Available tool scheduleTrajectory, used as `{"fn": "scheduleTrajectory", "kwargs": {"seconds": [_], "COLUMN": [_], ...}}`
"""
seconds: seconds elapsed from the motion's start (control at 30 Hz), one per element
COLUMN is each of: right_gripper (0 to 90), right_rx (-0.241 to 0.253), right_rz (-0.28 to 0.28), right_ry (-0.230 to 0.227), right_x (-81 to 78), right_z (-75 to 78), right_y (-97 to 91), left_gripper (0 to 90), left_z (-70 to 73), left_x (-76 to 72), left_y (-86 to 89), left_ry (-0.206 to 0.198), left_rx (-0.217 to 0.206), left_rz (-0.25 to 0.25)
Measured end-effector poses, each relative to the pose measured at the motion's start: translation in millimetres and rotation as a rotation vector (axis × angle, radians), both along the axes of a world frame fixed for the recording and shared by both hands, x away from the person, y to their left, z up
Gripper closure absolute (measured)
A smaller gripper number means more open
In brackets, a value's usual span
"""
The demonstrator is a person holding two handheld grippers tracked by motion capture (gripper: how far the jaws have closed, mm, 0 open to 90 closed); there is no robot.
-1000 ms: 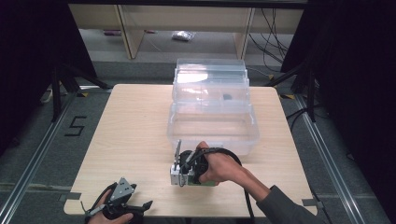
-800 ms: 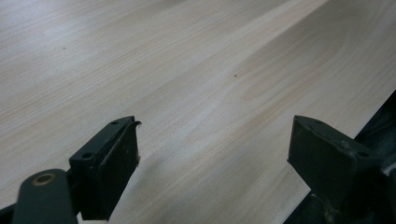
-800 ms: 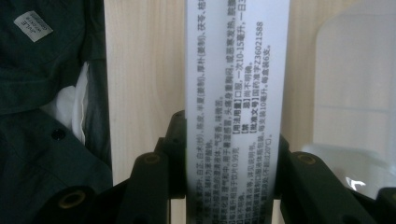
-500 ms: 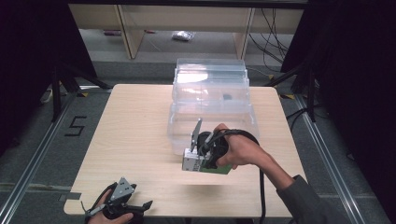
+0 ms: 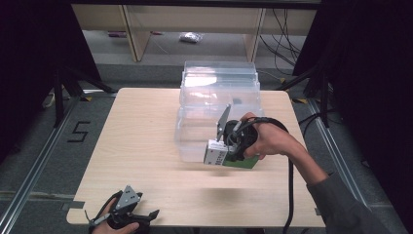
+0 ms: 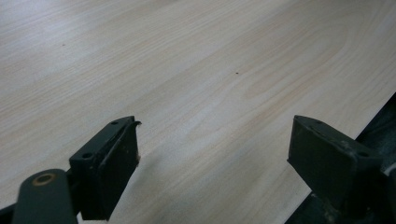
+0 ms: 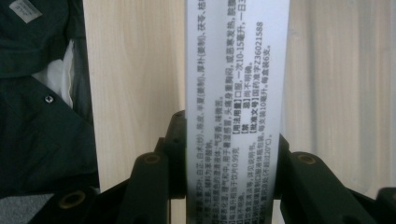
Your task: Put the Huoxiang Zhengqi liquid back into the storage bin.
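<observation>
The left gripper (image 5: pixel 127 214) rests at the table's (image 5: pixel 146 146) near left corner, held in a hand (image 5: pixel 109 225) at the table's near edge. Its jaws stand spread wide apart with nothing but bare wood between them, as its own view (image 6: pixel 212 154) shows plainly.

Moving right, the middle of the table is bare pale wood up to the clear plastic bin (image 5: pixel 219 105), which sits toward the far edge, a little right of centre, its lid appearing to be tipped open at the back.

Just in front of that bin, the right gripper (image 5: pixel 225 155) hangs above the table in the person's right hand (image 5: pixel 272 139). Its jaws pinch a small box (image 5: pixel 229 158), white with a green side, and the box is off the table, close against the bin's near wall. In the right gripper view the jaws (image 7: pixel 229 154) clamp the printed white face of the box (image 7: pixel 236 70) from both sides, the box standing out lengthwise beyond them.

To my eye the step in hand is the carry: the box is picked up and on its way to the bin. The next move calls for lifting it clear over the bin's near rim, bringing it above the open inside, lowering it and then spreading the jaws to let it go. The left gripper seems to have no part in this yet.
</observation>
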State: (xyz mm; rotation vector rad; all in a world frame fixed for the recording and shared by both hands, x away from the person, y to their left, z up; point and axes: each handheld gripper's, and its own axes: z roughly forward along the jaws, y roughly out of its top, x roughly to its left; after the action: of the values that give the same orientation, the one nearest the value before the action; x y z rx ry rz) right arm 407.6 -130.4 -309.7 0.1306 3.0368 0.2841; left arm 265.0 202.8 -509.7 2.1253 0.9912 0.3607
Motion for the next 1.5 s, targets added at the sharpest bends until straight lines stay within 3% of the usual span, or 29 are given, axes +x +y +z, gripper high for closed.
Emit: {"fn": "scheduleTrajectory", "kwargs": {"seconds": [0.13,0.17,0.2,0.23,0.27,0.3,0.37,0.63,0.67,0.8,0.97,1.0,1.13,1.17,1.2,1.23,1.33,1.43,1.47,1.5], "right_gripper": [64.8,64.8,64.8,64.8,64.8,64.8,64.8,64.8,64.8,64.8,64.8,64.8,64.8,64.8,64.7,64.8,64.7,64.7,64.7,64.6], "right_rx": [0.001,-0.010,-0.011,-0.021,-0.005,-0.015,-0.008,-0.010,-0.012,-0.014,-0.039,-0.048,-0.061,-0.076,-0.076,-0.079,-0.100,-0.110,-0.103,-0.108], "right_rz": [0.027,-0.022,0.008,-0.043,0.012,-0.044,-0.034,-0.036,-0.058,-0.060,-0.035,-0.030,-0.023,-0.049,-0.023,-0.050,-0.059,-0.049,-0.008,-0.033], "right_ry": [-0.017,-0.015,-0.037,-0.032,-0.050,-0.035,-0.045,-0.051,-0.045,-0.042,-0.044,-0.037,-0.032,-0.017,-0.028,-0.011,-0.001,0.000,-0.008,0.001], "right_x": [10.3,9.6,13.5,12.8,19.1,18.2,25.1,53.9,57.8,74.0,88.7,91.7,100.0,100.6,103.8,103.8,107.5,109.2,112.9,111.6], "right_z": [7.3,9.7,11.2,13.5,14.4,16.2,18.3,14.1,12.5,5.8,-7.9,-12.0,-24.3,-28.1,-30.9,-34.2,-42.0,-50.7,-54.1,-55.0], "right_y": [-5.5,-6.6,-6.8,-8.0,-8.9,-10.4,-12.6,-22.8,-24.1,-28.0,-30.7,-31.3,-33.0,-33.3,-34.3,-35.0,-36.2,-37.0,-38.1,-37.7], "left_gripper": [15.5,15.5,15.5,15.5,15.5,15.5,15.5,15.5,15.5,15.5,15.5,15.5,15.5,15.5,15.5,15.5,15.5,15.5,15.5,15.5], "left_z": [0.0,-0.2,-0.2,0.3,-0.1,-0.3,-0.5,0.4,-0.4,-1.6,-1.7,-0.7,-1.0,-1.1,-1.0,-0.9,-1.0,-0.9,-1.1,-1.1], "left_x": [-0.4,-0.4,-0.1,0.0,-0.1,0.0,0.0,0.2,0.5,0.7,0.9,1.0,0.5,0.5,0.4,0.4,0.4,0.2,0.0,0.0], "left_y": [0.1,-0.3,-0.5,0.1,-0.1,0.1,-0.3,3.2,3.0,1.5,2.2,3.3,2.8,2.6,2.6,2.6,2.1,2.0,1.6,1.6], "left_ry": [0.002,0.001,-0.002,0.002,-0.001,0.003,-0.001,0.003,0.002,0.005,0.001,0.007,0.008,0.007,0.007,0.006,0.009,0.017,0.013,0.015], "left_rx": [0.000,-0.005,-0.007,0.001,0.000,0.002,-0.007,-0.002,-0.012,-0.019,-0.028,-0.008,-0.014,-0.015,-0.014,-0.015,-0.015,-0.012,-0.015,-0.015], "left_rz": [0.000,0.006,0.007,0.001,0.000,0.001,0.007,0.005,0.010,0.021,0.012,0.000,0.008,0.007,0.006,0.005,0.006,0.006,0.012,0.010]}}
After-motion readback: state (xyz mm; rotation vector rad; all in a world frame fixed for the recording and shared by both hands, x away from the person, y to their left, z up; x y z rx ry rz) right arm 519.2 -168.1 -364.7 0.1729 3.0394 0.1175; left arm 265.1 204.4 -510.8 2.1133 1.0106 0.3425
